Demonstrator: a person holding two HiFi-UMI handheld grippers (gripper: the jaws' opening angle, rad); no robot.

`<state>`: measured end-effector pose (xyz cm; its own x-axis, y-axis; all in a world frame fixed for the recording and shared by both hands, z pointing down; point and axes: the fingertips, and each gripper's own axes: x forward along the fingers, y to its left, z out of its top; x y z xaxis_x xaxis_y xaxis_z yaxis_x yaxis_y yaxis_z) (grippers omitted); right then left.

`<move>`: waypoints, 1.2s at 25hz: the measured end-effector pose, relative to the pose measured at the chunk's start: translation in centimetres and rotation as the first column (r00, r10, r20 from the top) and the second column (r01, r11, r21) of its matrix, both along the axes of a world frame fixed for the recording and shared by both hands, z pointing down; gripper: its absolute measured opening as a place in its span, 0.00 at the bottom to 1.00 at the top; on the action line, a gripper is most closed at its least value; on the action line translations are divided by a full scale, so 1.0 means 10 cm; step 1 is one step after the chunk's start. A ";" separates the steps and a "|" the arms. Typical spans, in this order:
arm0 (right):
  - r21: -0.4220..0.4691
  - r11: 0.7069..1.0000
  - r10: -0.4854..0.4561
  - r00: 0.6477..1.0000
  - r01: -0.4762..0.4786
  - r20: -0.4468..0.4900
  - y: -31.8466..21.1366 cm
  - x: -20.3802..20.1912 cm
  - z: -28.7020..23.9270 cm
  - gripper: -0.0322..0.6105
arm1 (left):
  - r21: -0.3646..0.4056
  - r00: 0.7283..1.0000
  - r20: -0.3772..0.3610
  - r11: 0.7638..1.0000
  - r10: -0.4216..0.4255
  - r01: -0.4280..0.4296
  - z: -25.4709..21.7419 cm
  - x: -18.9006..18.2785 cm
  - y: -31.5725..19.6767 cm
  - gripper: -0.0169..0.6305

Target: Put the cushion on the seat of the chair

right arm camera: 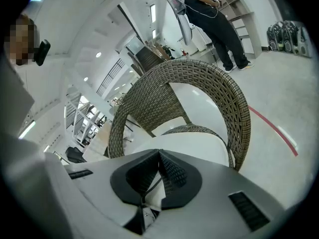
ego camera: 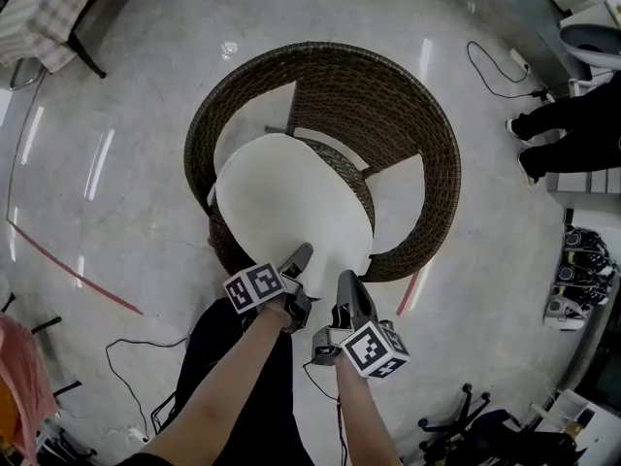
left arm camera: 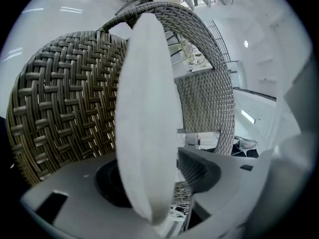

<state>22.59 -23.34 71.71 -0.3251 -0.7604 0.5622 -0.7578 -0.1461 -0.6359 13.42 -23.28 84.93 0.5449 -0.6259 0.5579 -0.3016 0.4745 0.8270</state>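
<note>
A white, rounded cushion (ego camera: 291,202) lies on the seat of a round brown wicker chair (ego camera: 388,105), with its near edge hanging a little past the seat's front rim, towards the two hand-held grippers. The left gripper (ego camera: 296,260) reaches that near edge. In the left gripper view its jaws stand apart with the cushion's edge upright between them. The cushion lies against one pad, and a thin gap shows beside the other, so it is not being pinched. The chair's curved woven back rises just beyond this gripper, behind the cushion. The right gripper (ego camera: 347,284) sits just beside the left one, its tip at the same near edge of the cushion. In the right gripper view its jaws are pressed together at the tips, with the cushion and the chair's back directly ahead of them. Each gripper carries a cube with square markers, close to the person's hands. Pale glossy floor (ego camera: 126,163) surrounds the chair. A red line (ego camera: 78,280) crosses the floor well off to the left gripper's outer side. A person in dark trousers (right arm camera: 209,19) stands far beyond the chair.
</note>
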 end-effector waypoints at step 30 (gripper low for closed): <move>0.040 0.999 0.037 0.999 -0.037 0.011 0.23 -0.36 -0.32 0.05 | -0.084 0.936 0.186 0.954 0.298 -0.287 -0.48 -0.34 0.59 0.58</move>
